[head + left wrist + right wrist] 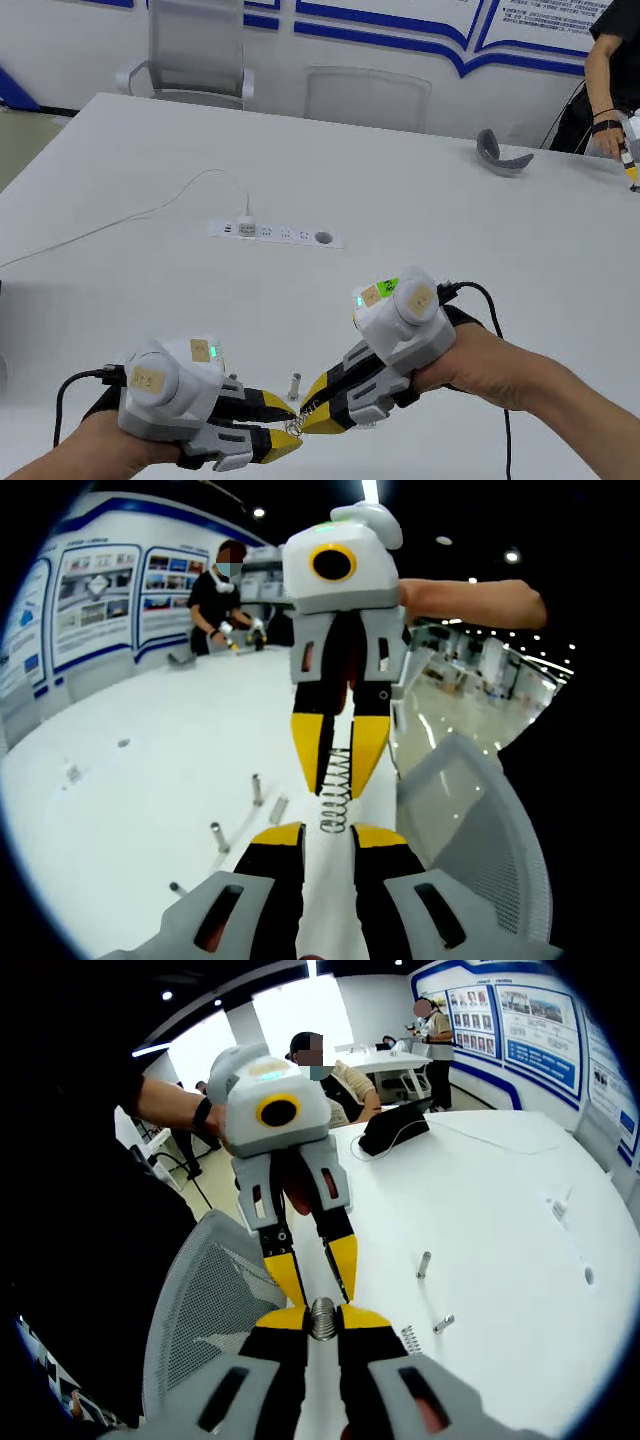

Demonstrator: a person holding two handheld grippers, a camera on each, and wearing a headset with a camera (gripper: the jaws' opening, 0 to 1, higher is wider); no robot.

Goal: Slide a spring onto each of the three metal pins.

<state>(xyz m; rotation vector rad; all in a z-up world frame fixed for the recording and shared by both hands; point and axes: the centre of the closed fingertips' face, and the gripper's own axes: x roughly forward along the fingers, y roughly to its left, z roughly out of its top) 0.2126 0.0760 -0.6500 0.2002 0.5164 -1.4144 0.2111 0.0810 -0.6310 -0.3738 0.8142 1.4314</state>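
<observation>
Where the two grippers meet tip to tip over the near part of the white bench (400, 200), a spring (337, 785) is held in line between them. One end is pinched by the fingers of the right gripper (321, 1318). The other end lies between the slightly parted fingers of the left gripper (330, 836), and whether it is clamped there cannot be told. An upright metal pin (294, 385) is seen on the bench just behind the tips, and a second spring (410, 1338) lies loose near by. Farther back a white power strip (275, 233) is laid flat, with a plug in it and a thin white cable (150, 212) led off to the left. Grey mesh chairs (195, 50) are drawn up at the far edge. The wall is lined with blue-framed boards (90, 585), whose print is too small to be read. The marks on the tan stickers (148, 378) on the grippers cannot be made out either.
</observation>
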